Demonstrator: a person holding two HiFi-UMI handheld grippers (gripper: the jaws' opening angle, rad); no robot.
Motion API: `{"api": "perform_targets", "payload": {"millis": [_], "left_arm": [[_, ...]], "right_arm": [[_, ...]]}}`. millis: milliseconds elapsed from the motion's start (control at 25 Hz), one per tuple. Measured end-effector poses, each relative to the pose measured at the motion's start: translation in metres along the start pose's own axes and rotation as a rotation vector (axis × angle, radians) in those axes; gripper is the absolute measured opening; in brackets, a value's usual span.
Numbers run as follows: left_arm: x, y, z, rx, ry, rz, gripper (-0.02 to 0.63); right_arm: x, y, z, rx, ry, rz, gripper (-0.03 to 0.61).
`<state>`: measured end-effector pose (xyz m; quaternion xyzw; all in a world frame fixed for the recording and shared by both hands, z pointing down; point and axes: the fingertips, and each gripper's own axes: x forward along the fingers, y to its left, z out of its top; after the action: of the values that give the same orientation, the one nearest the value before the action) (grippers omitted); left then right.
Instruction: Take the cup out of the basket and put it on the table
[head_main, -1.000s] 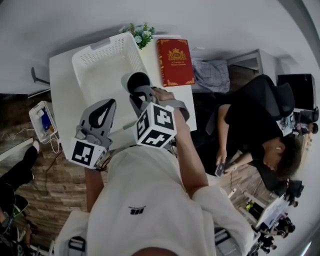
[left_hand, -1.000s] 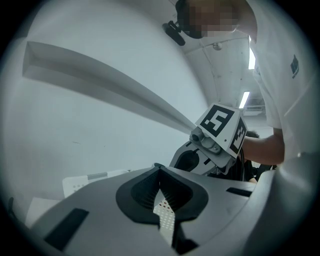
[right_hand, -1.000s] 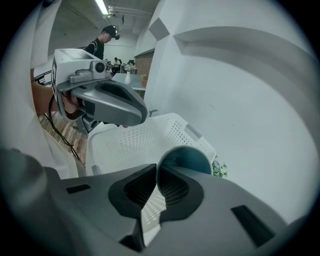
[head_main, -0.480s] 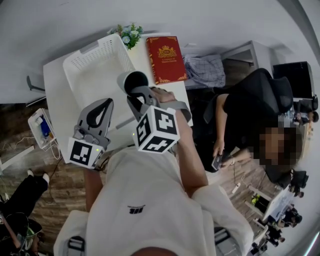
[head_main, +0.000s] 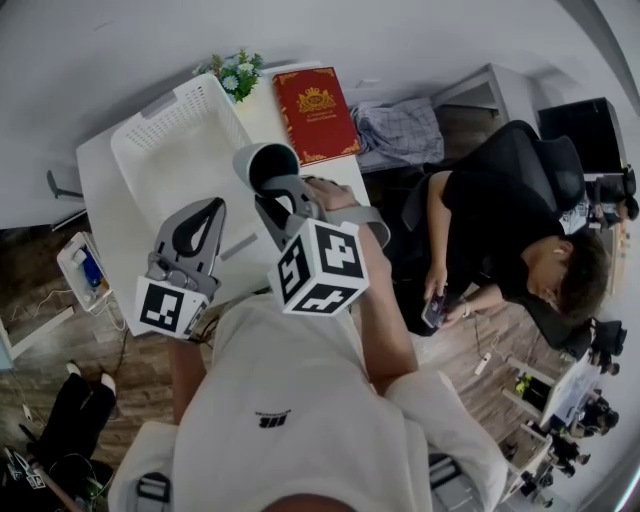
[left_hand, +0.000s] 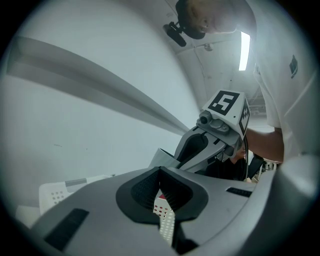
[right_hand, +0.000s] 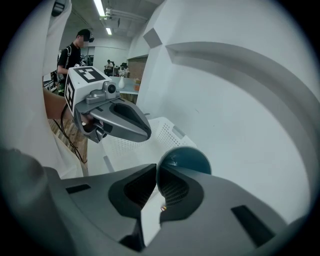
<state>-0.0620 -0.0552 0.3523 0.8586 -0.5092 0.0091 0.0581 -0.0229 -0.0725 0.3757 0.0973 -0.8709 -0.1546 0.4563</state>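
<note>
The cup (head_main: 262, 162) is pale outside and dark teal inside. It hangs tilted above the right rim of the white perforated basket (head_main: 160, 108), with my right gripper (head_main: 281, 187) shut on its wall. In the right gripper view the cup (right_hand: 189, 157) sits just beyond the right gripper (right_hand: 156, 168), whose jaws pinch its rim. My left gripper (head_main: 213, 208) hovers shut over the basket's near edge with nothing in it. In the left gripper view the left gripper (left_hand: 160, 172) has its jaws meeting at the tips, and the right gripper (left_hand: 210, 137) shows ahead.
The basket stands on a white table (head_main: 98, 190). A red book (head_main: 315, 112) and a small flower pot (head_main: 232, 72) lie at the table's far right. A checked cloth (head_main: 400, 130) and a seated person (head_main: 500, 250) are to the right, off the table.
The right gripper has carried the cup rightward relative to the basket, from over its inside to over its right rim. The left gripper has stayed put. The view has shifted.
</note>
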Motion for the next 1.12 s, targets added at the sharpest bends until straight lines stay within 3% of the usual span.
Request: {"api": "perform_targets", "payload": {"millis": [1120], "left_arm": [[0.055, -0.054, -0.004, 0.018, 0.014, -0.159, 0.011]], "right_arm": [[-0.035, -0.017, -0.076, 0.121, 0.077, -0.058, 0.031]]}}
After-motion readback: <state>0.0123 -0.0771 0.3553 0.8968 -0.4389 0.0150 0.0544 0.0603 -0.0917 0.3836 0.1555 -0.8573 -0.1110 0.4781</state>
